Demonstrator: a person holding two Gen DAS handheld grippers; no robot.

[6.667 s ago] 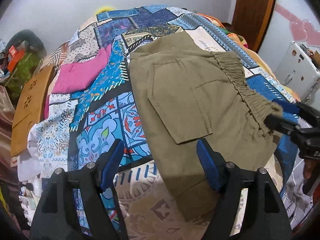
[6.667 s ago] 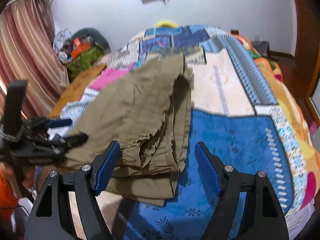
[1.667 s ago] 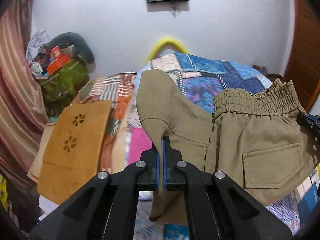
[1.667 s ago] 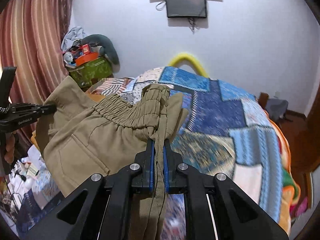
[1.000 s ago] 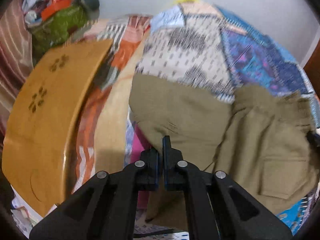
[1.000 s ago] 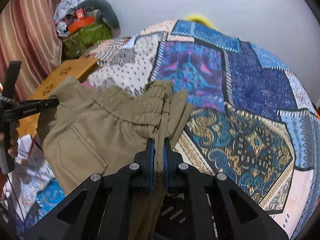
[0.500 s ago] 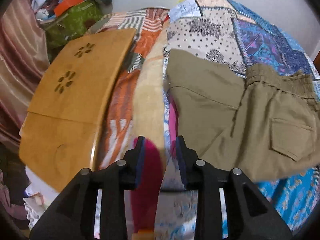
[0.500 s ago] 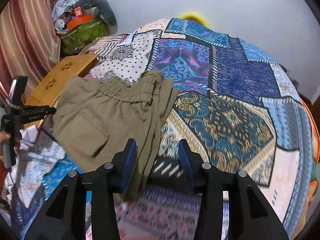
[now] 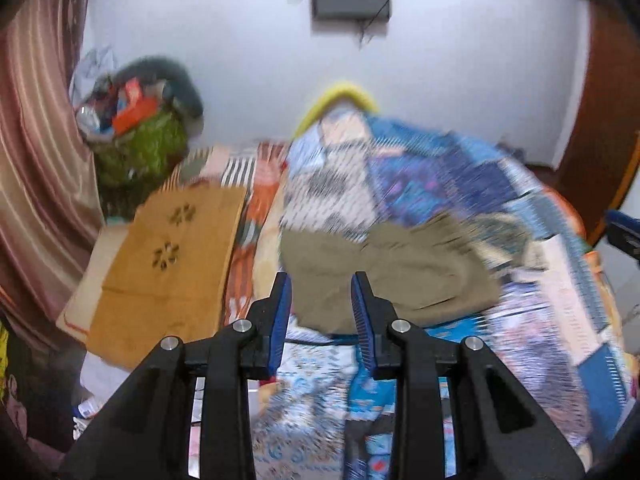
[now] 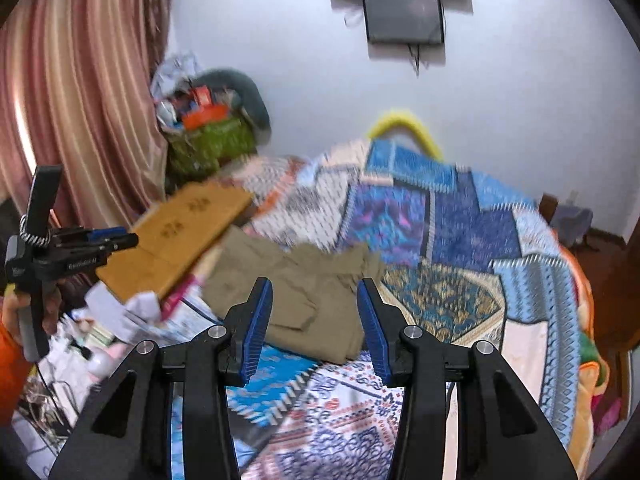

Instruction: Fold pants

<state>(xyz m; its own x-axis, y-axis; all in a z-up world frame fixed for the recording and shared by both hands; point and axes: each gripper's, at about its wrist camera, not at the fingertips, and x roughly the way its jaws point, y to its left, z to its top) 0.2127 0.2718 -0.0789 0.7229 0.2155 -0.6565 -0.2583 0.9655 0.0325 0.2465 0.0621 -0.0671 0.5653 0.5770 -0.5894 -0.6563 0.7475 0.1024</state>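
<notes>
The olive-green pants (image 9: 400,268) lie folded into a compact pile on the patchwork bedspread (image 9: 440,184), near the bed's left side. They also show in the right wrist view (image 10: 296,284). My left gripper (image 9: 320,300) is open and empty, held above and short of the pants. My right gripper (image 10: 314,312) is open and empty, also drawn back from the pants. The left gripper shows at the left of the right wrist view (image 10: 108,240). Both views are motion-blurred.
A wooden lap table (image 9: 168,264) leans at the bed's left edge. A green bag with clutter (image 9: 140,148) stands in the corner by a striped curtain (image 10: 80,100). A wall screen (image 10: 404,20) hangs above. A wooden door (image 9: 600,120) is at right.
Both grippers let go of the pants, opened wider and pulled back and up from the bed. The pants now rest folded on the bedspread.
</notes>
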